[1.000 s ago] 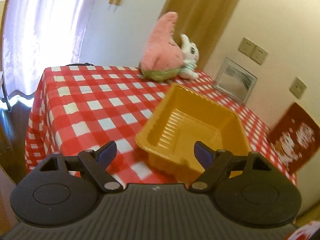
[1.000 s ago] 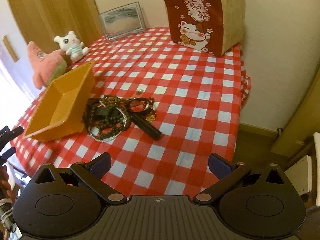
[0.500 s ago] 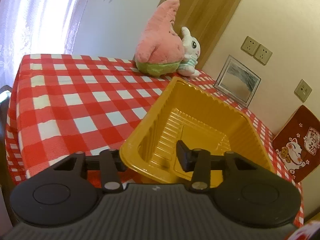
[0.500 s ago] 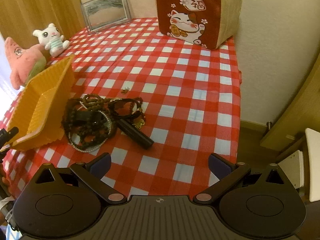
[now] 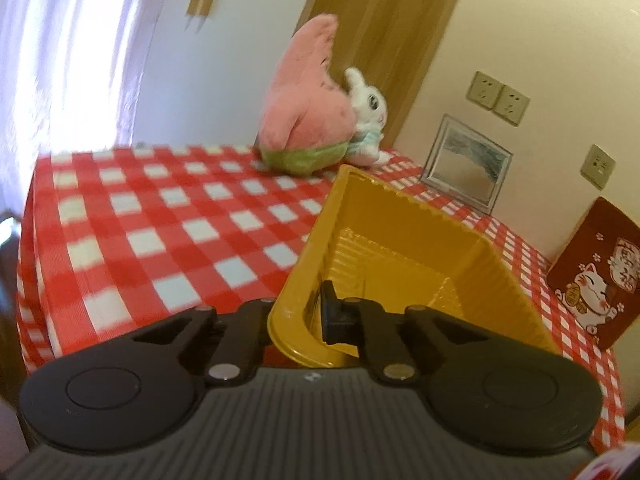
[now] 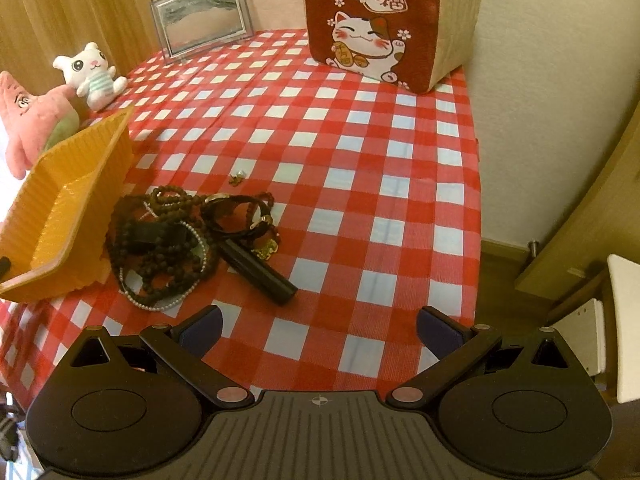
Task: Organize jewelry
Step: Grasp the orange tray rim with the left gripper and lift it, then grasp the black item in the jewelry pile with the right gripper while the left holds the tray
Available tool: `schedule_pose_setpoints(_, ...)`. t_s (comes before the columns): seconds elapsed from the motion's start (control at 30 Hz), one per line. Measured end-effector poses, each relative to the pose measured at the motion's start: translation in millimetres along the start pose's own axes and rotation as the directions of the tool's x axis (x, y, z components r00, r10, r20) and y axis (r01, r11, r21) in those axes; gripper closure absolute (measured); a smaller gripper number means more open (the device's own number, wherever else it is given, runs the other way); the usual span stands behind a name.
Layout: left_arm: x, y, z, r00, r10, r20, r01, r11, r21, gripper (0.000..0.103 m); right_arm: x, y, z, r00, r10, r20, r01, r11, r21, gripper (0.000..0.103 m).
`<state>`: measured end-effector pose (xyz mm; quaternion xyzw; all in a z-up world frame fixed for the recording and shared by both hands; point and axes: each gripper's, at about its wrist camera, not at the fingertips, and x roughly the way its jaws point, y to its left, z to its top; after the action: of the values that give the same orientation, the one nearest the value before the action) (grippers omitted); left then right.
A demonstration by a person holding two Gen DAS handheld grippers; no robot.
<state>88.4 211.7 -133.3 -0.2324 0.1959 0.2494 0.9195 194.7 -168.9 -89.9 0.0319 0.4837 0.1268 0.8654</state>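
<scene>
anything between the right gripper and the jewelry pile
Nothing: in the right wrist view only bare checked tablecloth lies between the open right gripper and the jewelry pile.

The yellow tray (image 5: pixel 420 264) hides one finger of the left gripper (image 5: pixel 310 314) behind its near wall. The tiny trinket (image 6: pixel 237 177) on the checked tablecloth (image 6: pixel 360 168) is too small to identify. The pink plush (image 6: pixel 24 120) is cut off by the right wrist view's left edge.

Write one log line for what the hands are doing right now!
left gripper: shut on yellow tray rim | right gripper: open | jewelry: on table
</scene>
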Motion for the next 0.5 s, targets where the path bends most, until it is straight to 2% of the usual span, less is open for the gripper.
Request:
schedule_pose_setpoints(0.13, -19, 5, 14, 0.998, -0.024, 0.050, 0.020, 0.997, 0.070, 0.097, 2, -1, -1, 0.999, 0.016, 0.037, -0.014, 0.999, -0.035, 0.001)
schedule_pose_setpoints(0.2, -28, 8, 21, 0.998, -0.031, 0.059, 0.025, 0.994, 0.106, 0.097, 5, 1, -2, 0.998, 0.030, 0.055, -0.026, 0.997, -0.069, 0.010)
schedule_pose_setpoints(0.37, -49, 24, 35, 0.997, -0.062, 0.042, 0.055, 0.987, 0.153, 0.097, 18, 5, 0, 0.994, 0.089, 0.066, -0.080, 0.988, -0.129, 0.025)
schedule_pose_setpoints(0.5, -64, 37, 40, 0.997, -0.051, 0.060, 0.039, 0.981, 0.188, 0.097, 28, 11, 3, 0.989, 0.125, 0.074, -0.109, 0.976, -0.190, 0.036)
